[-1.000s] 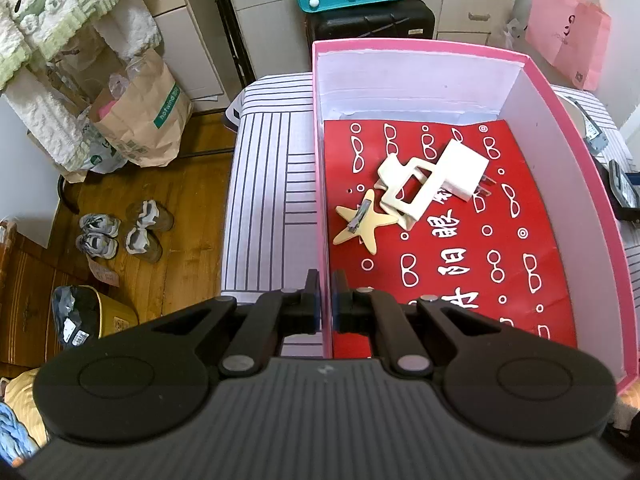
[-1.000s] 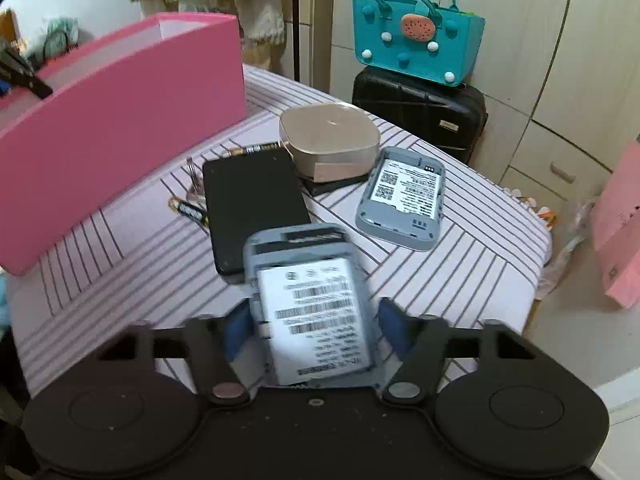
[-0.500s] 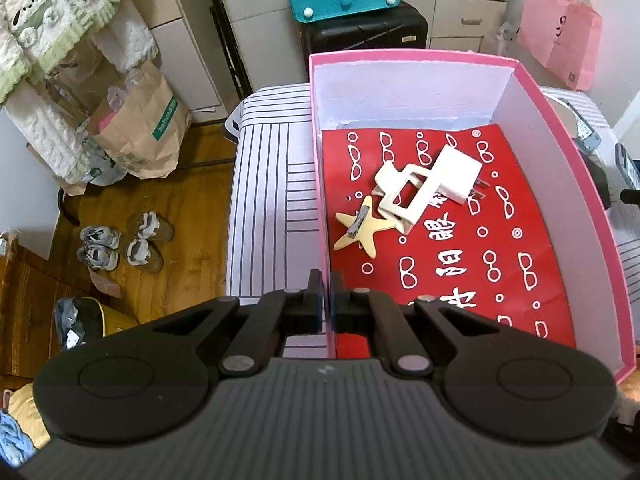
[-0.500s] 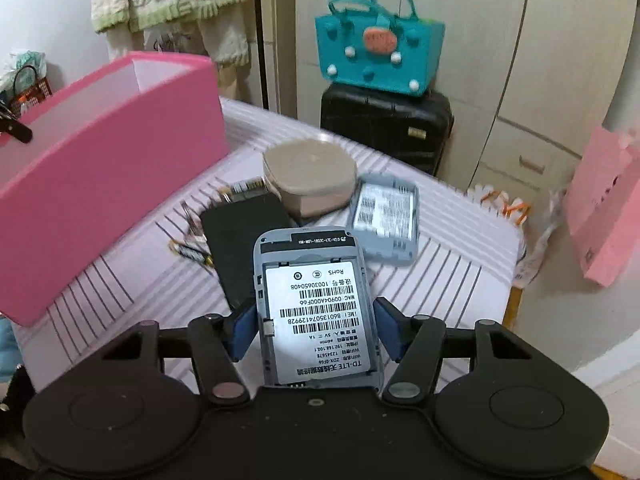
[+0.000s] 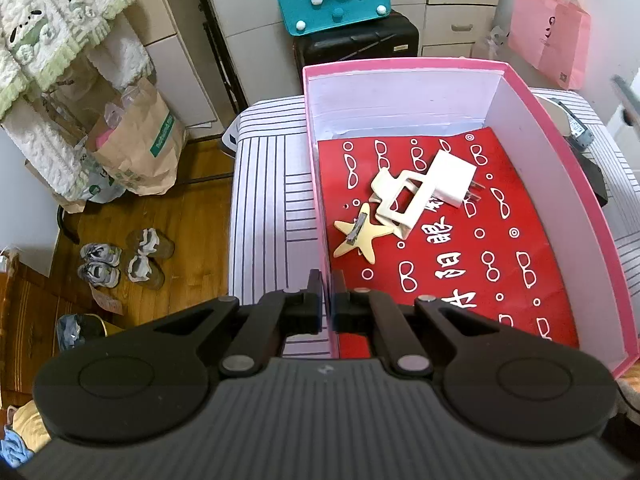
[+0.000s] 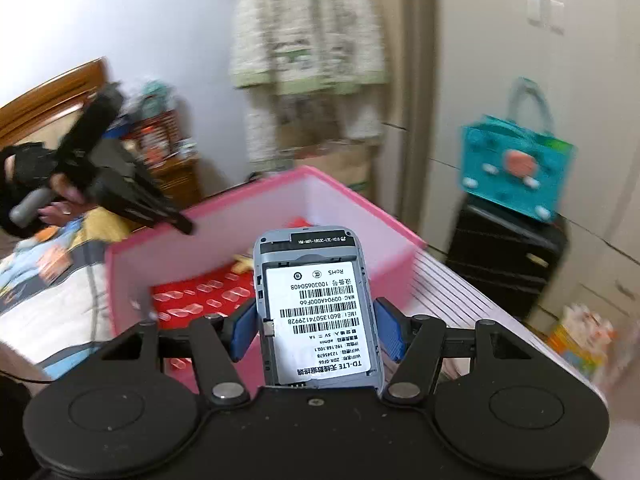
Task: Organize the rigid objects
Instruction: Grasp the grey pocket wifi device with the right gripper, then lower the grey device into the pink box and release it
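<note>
From the left wrist camera: the left gripper [image 5: 327, 298] is clenched on the near left wall of a pink box [image 5: 560, 168], one black finger on each side of the wall, steadying it on a striped tabletop [image 5: 264, 200]. Inside the box, on a red printed liner, lie a yellow star hair clip [image 5: 362, 234], a cream claw clip [image 5: 400, 200] and a white plug adapter [image 5: 452, 178], touching one another in a small cluster toward the left. The near and right parts of the floor are bare.

From the right wrist camera: the right gripper [image 6: 316, 326] grasps a grey pocket router [image 6: 316, 304] by its long sides, blue pads [image 6: 244, 330] pressing it, label facing up. It hangs in the air at the box's side, just short of the rim and not yet over the opening. The background is blurred. The left gripper shows at far left, on the box rim.

The step in hand seems to be carrying the router to the box. Next it likely needs to clear the rim, lower over the bare liner and release, away from the clips.
</note>
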A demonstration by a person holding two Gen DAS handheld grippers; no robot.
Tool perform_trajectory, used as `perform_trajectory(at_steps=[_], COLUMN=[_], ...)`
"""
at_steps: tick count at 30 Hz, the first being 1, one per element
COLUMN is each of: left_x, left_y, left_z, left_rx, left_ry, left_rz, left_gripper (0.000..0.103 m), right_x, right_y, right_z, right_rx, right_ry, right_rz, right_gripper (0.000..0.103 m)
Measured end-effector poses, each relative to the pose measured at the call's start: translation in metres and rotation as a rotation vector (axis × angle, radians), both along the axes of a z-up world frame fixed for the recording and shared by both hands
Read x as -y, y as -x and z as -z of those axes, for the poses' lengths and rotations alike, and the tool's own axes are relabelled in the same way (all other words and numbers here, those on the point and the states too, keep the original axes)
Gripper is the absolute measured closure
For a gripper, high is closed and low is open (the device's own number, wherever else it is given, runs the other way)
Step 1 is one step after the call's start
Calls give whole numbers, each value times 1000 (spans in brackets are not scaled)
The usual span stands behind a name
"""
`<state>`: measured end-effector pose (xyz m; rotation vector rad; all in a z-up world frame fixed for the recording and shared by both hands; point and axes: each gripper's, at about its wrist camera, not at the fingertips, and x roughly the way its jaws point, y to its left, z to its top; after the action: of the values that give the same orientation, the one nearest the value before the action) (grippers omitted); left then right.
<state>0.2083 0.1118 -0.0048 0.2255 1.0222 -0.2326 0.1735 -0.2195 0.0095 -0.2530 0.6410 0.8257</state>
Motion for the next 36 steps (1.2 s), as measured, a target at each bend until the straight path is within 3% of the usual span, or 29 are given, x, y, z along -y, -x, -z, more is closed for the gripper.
perform_trajectory(at_steps=[5, 10, 22, 26, 36], left_x=[-6, -10, -17, -18, -19], left_y=[-2, -1, -4, -2, 1], left_z=[1, 1, 4, 5, 6], left_rx=[-4, 4, 11, 19, 30], left_ry=[35, 63, 109, 114, 120], left_rz=[5, 11, 7, 7, 10], left_gripper=[100, 100, 99, 99, 99], right_x=[-61, -121, -200, -218, -218], right_y=[-14, -34, -64, -65, -84], right_z=[7, 38, 80, 94, 97], right_rx=[-51, -164, -381, -369, -281], right_ry=[86, 229, 387, 464, 521], right_rz=[-125, -224, -363, -400, -297], right_gripper=[36, 36, 36, 36, 37])
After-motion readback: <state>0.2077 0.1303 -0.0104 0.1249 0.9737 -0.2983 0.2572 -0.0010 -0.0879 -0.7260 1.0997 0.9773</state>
